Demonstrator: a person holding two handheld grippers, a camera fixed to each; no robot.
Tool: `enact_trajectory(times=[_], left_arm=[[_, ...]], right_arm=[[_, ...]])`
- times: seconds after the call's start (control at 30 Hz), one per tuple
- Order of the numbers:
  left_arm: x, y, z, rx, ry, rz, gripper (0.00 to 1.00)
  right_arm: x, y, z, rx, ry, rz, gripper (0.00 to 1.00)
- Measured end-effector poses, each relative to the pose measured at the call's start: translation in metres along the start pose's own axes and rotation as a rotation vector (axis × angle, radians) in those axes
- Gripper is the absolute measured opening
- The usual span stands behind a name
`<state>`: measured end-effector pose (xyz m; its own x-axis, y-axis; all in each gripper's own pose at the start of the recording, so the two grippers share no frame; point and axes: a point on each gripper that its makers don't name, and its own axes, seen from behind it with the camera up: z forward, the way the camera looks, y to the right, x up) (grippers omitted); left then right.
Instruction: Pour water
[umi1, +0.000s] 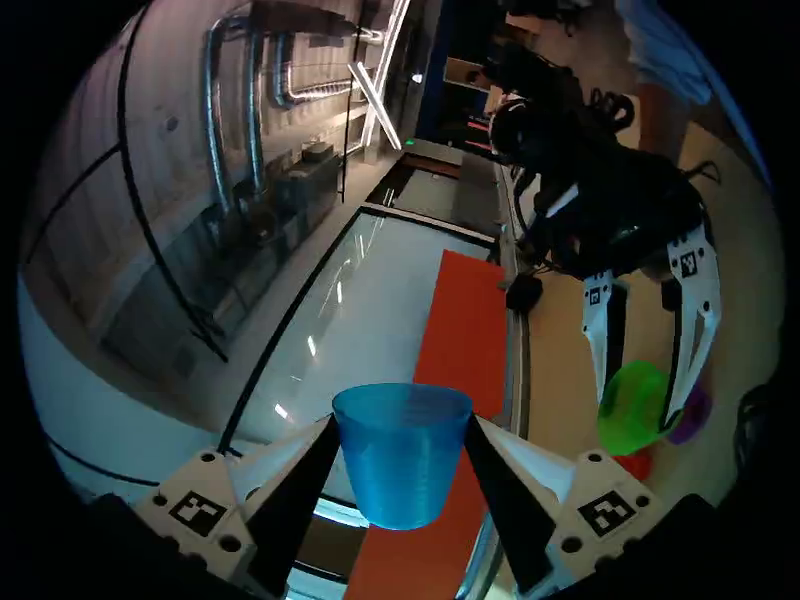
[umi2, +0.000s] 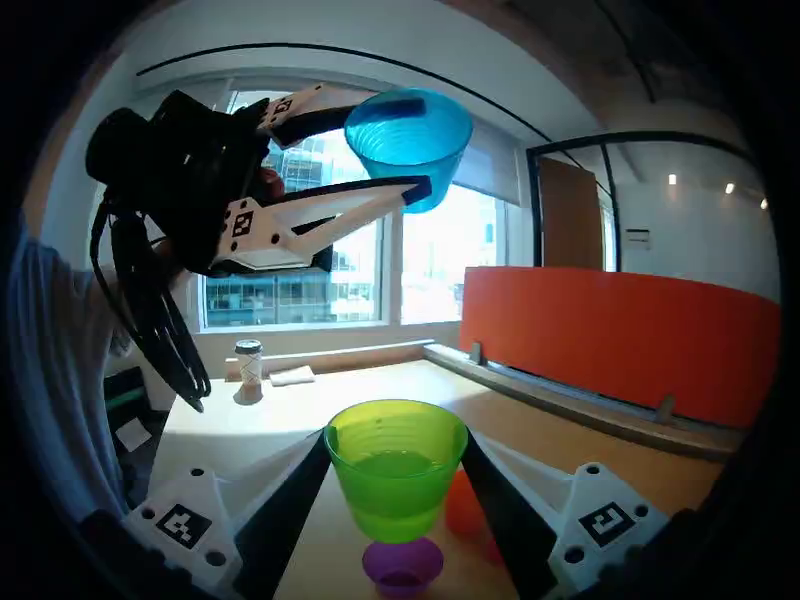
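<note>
Squeezing a blue cup (umi1: 403, 455) tight between both fingers of the left gripper (umi1: 403, 430). From the right gripper view, held up high in front of the window (umi2: 300, 270) and tipped over a bit (hard to tell if any water is inside). Gripping a green cup (umi2: 396, 465) in the right gripper (umi2: 396, 440) too, both fingers pressed on its sides. Standing straight up, with some water inside. Held above the light wood table (umi2: 560, 440), well below the blue cup. Just under the green cup, down on the table, a little purple cup (umi2: 402, 567), and right beside that an orange cup (umi2: 462, 505). Along the far edge of the table, a long orange wall (umi2: 620, 330). Farther back by the window, a small jar (umi2: 247, 368).
</note>
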<state>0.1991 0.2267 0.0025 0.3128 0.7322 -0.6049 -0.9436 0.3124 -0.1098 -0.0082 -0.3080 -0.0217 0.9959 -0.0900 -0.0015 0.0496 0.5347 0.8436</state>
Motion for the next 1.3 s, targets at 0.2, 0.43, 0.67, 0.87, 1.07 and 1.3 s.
enact_trajectory(times=[0.2, 0.43, 0.67, 0.87, 1.07, 1.3], left_arm=[[-0.004, -0.004, 0.0, 0.004, 0.001, -0.14, 0.86], [-0.004, -0.005, 0.0, 0.005, 0.009, -0.283, 0.86], [-0.004, -0.009, -0.002, 0.013, 0.013, -0.386, 0.86], [-0.002, -0.014, -0.001, 0.013, 0.026, -0.512, 0.86], [-0.003, -0.02, -0.003, 0.011, 0.039, -0.663, 0.86], [-0.007, -0.024, -0.004, -0.004, 0.046, -0.836, 0.86]], right_arm=[[0.002, 0.0, -0.001, -0.001, 0.005, 0.001, 0.92], [0.003, 0.0, -0.001, -0.002, 0.007, 0.003, 0.92], [0.003, 0.001, -0.002, -0.004, 0.01, 0.004, 0.92], [0.002, 0.003, -0.003, -0.005, 0.013, 0.006, 0.92], [0.002, 0.003, -0.003, -0.005, 0.016, 0.008, 0.92], [0.004, 0.003, -0.004, -0.007, 0.018, 0.008, 0.92]])
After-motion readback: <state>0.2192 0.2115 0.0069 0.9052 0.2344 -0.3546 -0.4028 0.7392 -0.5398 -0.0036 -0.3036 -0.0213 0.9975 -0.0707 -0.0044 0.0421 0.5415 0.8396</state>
